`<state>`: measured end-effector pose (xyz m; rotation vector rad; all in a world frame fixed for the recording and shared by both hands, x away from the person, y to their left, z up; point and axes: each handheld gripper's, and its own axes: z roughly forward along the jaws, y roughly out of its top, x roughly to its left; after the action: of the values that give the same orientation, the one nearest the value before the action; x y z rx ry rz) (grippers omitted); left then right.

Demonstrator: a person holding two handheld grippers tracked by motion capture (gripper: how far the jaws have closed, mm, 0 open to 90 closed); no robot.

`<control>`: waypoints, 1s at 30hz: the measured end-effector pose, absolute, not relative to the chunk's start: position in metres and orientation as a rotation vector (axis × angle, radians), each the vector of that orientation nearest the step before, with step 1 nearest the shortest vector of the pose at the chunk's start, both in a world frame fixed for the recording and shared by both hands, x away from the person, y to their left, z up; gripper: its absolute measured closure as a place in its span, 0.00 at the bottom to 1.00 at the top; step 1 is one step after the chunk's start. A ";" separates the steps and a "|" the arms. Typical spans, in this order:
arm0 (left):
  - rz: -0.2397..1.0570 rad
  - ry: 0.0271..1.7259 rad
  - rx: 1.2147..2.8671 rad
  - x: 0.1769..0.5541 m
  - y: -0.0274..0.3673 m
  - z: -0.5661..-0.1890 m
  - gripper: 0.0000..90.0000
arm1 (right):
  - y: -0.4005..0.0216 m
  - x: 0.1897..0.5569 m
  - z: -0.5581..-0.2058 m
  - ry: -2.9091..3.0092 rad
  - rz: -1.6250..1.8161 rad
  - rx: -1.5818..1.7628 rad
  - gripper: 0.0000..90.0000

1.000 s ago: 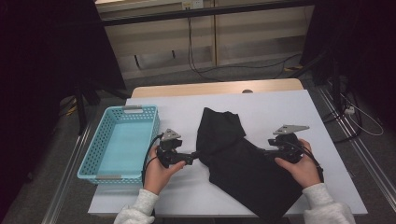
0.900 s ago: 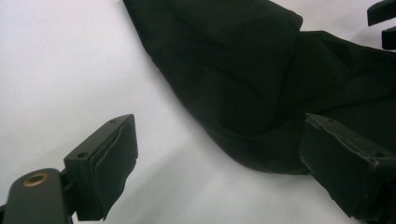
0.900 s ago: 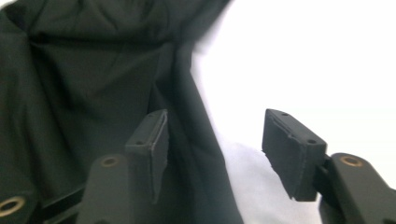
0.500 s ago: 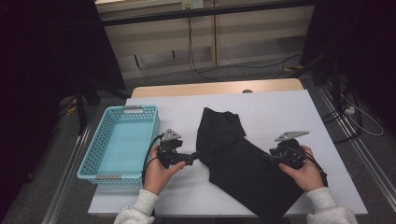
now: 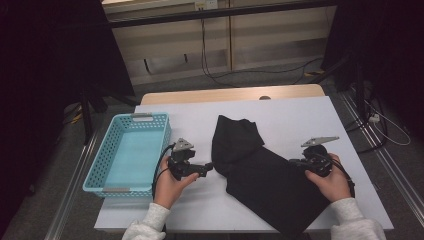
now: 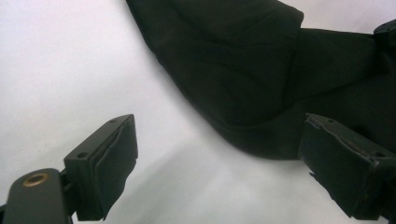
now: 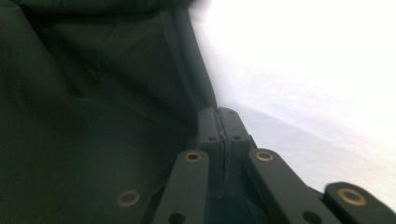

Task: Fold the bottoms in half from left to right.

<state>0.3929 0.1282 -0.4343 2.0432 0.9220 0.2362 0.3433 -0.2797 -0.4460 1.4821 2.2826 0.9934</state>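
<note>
An empty light-blue perforated plastic basket (image 5: 129,152) sits at nine o'clock on the white rectangular table (image 5: 295,115).

The cloth (image 5: 260,170) is plain black, lying on a white table (image 5: 300,115). The basket (image 5: 127,152) is light blue with a lattice pattern of holes. Both grippers (image 5: 207,168) (image 5: 292,161) are black, the sleeves (image 5: 150,222) white.

Your right gripper (image 7: 223,122) has just closed, jaws pressed together at the black cloth's (image 7: 93,102) edge on the white table (image 7: 317,70).

No readable text, label or number, as far as visible.
</note>
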 end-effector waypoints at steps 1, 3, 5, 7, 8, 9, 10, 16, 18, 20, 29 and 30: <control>0.236 0.920 2.044 0.394 0.128 -0.434 0.13 | -0.281 0.343 -0.446 2.283 0.989 1.486 1.00; 0.232 0.933 2.030 0.396 0.126 -0.435 0.13 | -0.286 0.345 -0.446 2.270 0.979 1.496 1.00; 0.235 0.934 2.034 0.397 0.126 -0.435 0.13 | -0.289 0.346 -0.447 2.265 0.978 1.512 1.00; 0.241 0.952 2.031 0.403 0.122 -0.437 0.13 | -0.289 0.346 -0.447 2.269 0.977 1.498 1.00; 0.242 0.961 2.028 0.406 0.121 -0.437 0.13 | -0.287 0.346 -0.447 2.278 0.968 1.490 1.00; 0.245 0.969 2.024 0.410 0.121 -0.438 0.13 | -0.286 0.345 -0.447 2.283 0.955 1.484 1.00; 0.244 0.982 2.018 0.412 0.120 -0.439 0.13 | -0.285 0.345 -0.447 2.284 0.947 1.482 1.00; 0.253 1.052 1.992 0.436 0.111 -0.445 0.13 | -0.285 0.345 -0.449 2.293 0.951 1.472 0.99; 0.251 1.045 2.007 0.444 0.107 -0.446 0.15 | -0.284 0.345 -0.449 2.294 0.945 1.468 0.99; 0.255 1.049 2.016 0.450 0.102 -0.448 0.17 | -0.283 0.345 -0.449 2.295 0.945 1.467 0.99; 0.221 1.090 2.003 0.466 0.087 -0.453 0.37 | -0.282 0.343 -0.449 2.305 0.948 1.454 0.99; 0.221 1.090 2.003 0.466 0.087 -0.453 0.40 | -0.282 0.343 -0.449 2.303 0.948 1.456 0.99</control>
<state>0.4664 0.0866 -0.4529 2.0025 1.0900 0.2213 0.3427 -0.2819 -0.4490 1.4560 2.3033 0.9482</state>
